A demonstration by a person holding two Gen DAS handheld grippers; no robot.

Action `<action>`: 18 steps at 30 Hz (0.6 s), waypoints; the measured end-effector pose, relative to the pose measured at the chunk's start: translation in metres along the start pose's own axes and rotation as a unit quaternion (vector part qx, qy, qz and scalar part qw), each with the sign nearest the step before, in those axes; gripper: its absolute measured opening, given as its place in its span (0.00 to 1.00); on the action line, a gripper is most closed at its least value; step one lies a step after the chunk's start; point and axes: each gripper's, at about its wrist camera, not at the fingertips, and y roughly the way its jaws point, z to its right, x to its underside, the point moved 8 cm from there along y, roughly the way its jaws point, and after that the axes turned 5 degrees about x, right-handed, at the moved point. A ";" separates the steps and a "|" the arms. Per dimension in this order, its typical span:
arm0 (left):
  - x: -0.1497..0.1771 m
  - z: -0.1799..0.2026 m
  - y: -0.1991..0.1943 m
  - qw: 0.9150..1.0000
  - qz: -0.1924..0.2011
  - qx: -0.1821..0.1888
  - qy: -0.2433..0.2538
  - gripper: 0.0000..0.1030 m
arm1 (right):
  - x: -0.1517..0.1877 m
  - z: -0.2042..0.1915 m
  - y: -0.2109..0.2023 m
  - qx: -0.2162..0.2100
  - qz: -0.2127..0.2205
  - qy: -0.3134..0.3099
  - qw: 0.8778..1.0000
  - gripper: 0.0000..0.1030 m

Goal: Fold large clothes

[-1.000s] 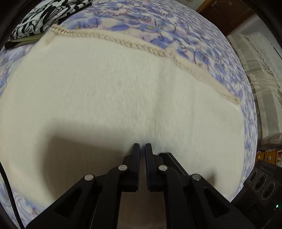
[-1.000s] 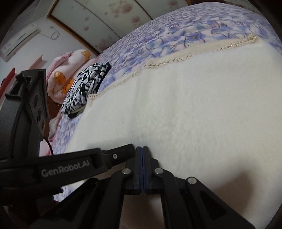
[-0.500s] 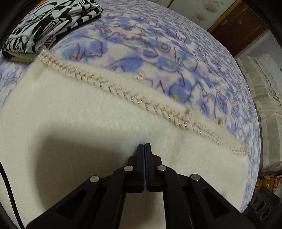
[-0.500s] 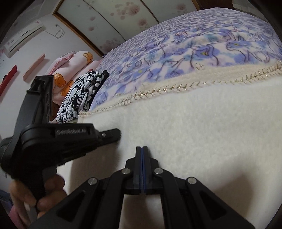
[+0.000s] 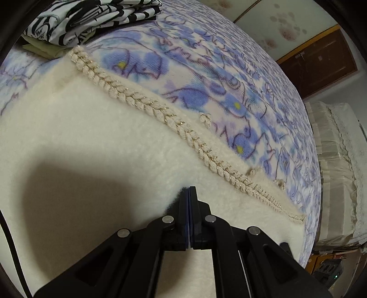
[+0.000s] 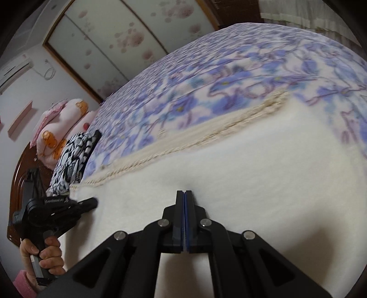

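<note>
A large cream fleece garment (image 5: 96, 142) with a braided trim edge (image 5: 142, 103) lies on the bed; it also shows in the right wrist view (image 6: 263, 165). My left gripper (image 5: 188, 190) is shut, its tips pinching the cream fleece near the trim. It also shows in the right wrist view (image 6: 91, 202), held by a hand at the garment's left side. My right gripper (image 6: 184, 192) is shut, tips pressed into the cream fleece, which dimples there.
The bed has a blue-flowered blanket (image 5: 229, 75). A folded black-and-white garment (image 5: 91, 20) lies at the far left, also seen in the right wrist view (image 6: 73, 155). Pink pillows (image 6: 62, 123) sit by the wooden headboard. A cream-covered piece of furniture (image 5: 335, 172) stands beyond the bed.
Both grippers moved forward with the fleece toward the trim edge, so more blanket shows. The left jaws went from slightly apart to fully shut. The left gripper drifted away from the right one.
</note>
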 end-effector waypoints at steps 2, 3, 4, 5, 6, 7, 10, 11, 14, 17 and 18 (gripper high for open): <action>-0.003 0.000 -0.005 1.000 0.005 -0.021 0.019 0.01 | -0.012 0.015 -0.006 0.021 0.009 -0.001 1.000 0.00; -0.004 -0.001 -0.008 0.999 0.008 -0.035 0.032 0.01 | -0.020 0.024 -0.009 0.032 0.014 0.001 0.999 0.00; -0.006 -0.002 -0.011 0.998 0.011 -0.047 0.043 0.01 | -0.028 0.035 -0.012 0.046 0.021 0.006 0.999 0.00; -0.008 -0.004 -0.015 0.997 0.015 -0.061 0.055 0.01 | -0.037 0.046 -0.015 0.060 0.028 0.015 0.998 0.00; -0.010 -0.006 -0.019 0.995 0.018 -0.072 0.064 0.01 | -0.046 0.059 -0.018 0.074 0.033 0.026 0.996 0.00; -0.013 -0.010 -0.023 0.994 0.024 -0.086 0.069 0.01 | -0.056 0.076 -0.021 0.095 0.036 0.038 0.994 0.00; -0.024 -0.028 -0.036 0.984 0.041 -0.147 0.086 0.01 | -0.067 0.107 -0.024 0.109 0.022 0.053 0.992 0.00; -0.028 -0.037 -0.040 0.982 0.044 -0.162 0.089 0.01 | -0.068 0.114 -0.027 0.120 0.021 0.050 0.991 0.00; -0.040 -0.056 -0.045 0.983 0.040 -0.156 0.085 0.01 | -0.066 0.126 -0.036 0.171 0.012 0.024 0.985 0.00; -0.056 -0.075 -0.061 0.951 0.073 -0.274 0.125 0.01 | -0.065 0.133 -0.050 0.164 0.017 0.040 0.986 0.00; -0.061 -0.085 -0.066 0.936 0.085 -0.313 0.137 0.01 | -0.066 0.131 -0.055 0.164 0.022 0.038 0.985 0.00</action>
